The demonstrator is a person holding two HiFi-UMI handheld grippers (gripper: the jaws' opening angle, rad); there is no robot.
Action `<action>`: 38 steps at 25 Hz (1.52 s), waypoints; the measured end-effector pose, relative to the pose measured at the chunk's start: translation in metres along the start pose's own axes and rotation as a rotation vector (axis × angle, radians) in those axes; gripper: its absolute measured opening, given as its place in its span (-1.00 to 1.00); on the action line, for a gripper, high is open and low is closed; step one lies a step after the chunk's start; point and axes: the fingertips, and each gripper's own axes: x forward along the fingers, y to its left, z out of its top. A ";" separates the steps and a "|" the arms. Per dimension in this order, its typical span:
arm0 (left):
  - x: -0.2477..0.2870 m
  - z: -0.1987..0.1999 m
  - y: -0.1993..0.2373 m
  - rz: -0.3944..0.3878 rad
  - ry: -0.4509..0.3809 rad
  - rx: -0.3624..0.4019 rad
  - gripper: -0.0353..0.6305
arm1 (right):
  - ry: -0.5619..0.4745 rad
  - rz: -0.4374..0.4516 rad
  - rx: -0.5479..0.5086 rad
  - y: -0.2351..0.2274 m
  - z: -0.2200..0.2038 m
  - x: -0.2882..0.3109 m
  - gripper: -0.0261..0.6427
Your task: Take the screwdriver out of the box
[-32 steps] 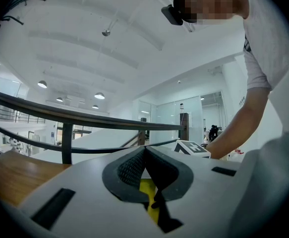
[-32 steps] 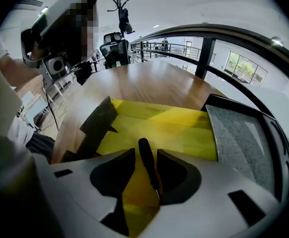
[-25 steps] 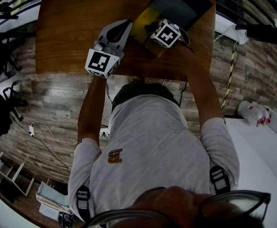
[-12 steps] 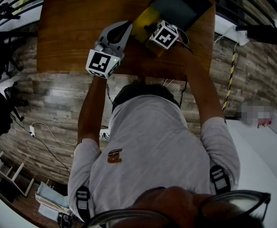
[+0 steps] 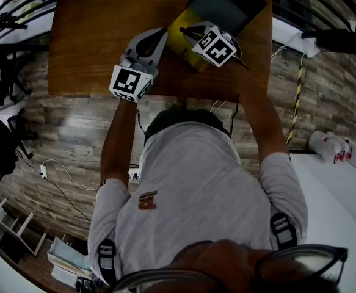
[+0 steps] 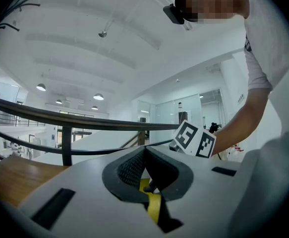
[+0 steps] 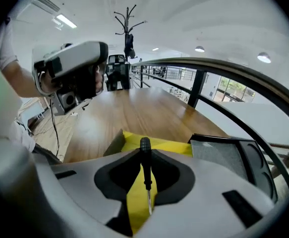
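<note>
So compared to a second ago, the right gripper (image 5: pixel 191 32) is sitting higher. Back then it was dipped low into the yellow box (image 5: pixel 179 26), and now it's hanging above it. Its jaws are pinching the black-handled screwdriver (image 7: pixel 144 155) by the handle, with the thin metal shaft pointing down toward the box. That puts the screwdriver out of the box and in the air just over it. The left gripper (image 5: pixel 163 35) is staying put, same spot as before, with its jaws pressed together on the left edge of the box. You can see a strip of yellow showing in the slot between them.

The box is sitting toward the far right of the wooden table (image 5: pixel 98 29). Its open lid (image 5: pixel 226 8) is lying back toward the far-right corner, close to the table edge. A wide stretch of tabletop is running off to the left of the left gripper. That gripper's marker cube is hanging out past the near edge, over the plank floor (image 5: pixel 61 121).

The lid is lined with grey foam, and the inside of the box is showing plain yellow under the screwdriver.
</note>
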 end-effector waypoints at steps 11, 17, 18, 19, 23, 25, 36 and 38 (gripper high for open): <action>-0.003 0.017 -0.032 0.009 -0.037 -0.002 -0.84 | -0.341 -0.043 0.083 0.013 0.052 -0.088 -0.68; -0.008 0.028 -0.053 0.009 -0.055 -0.002 -0.84 | -0.499 -0.058 0.122 0.025 0.069 -0.135 -0.68; -0.008 0.030 -0.057 0.008 -0.061 -0.001 -0.84 | -0.527 -0.059 0.131 0.027 0.071 -0.144 -0.68; -0.009 0.033 -0.062 0.009 -0.064 -0.001 -0.84 | -0.554 -0.061 0.139 0.028 0.072 -0.153 -0.68; -0.009 0.045 -0.082 0.012 -0.080 -0.001 -0.84 | -0.657 -0.067 0.159 0.035 0.073 -0.188 -0.68; -0.010 0.050 -0.088 0.011 -0.095 -0.001 -0.84 | -0.702 -0.071 0.158 0.040 0.076 -0.201 -0.68; -0.020 0.080 -0.113 0.019 -0.165 -0.004 -0.84 | -0.937 -0.051 0.168 0.068 0.078 -0.255 -0.68; -0.023 0.083 -0.116 0.021 -0.175 -0.004 -0.84 | -0.964 -0.051 0.175 0.071 0.077 -0.261 -0.68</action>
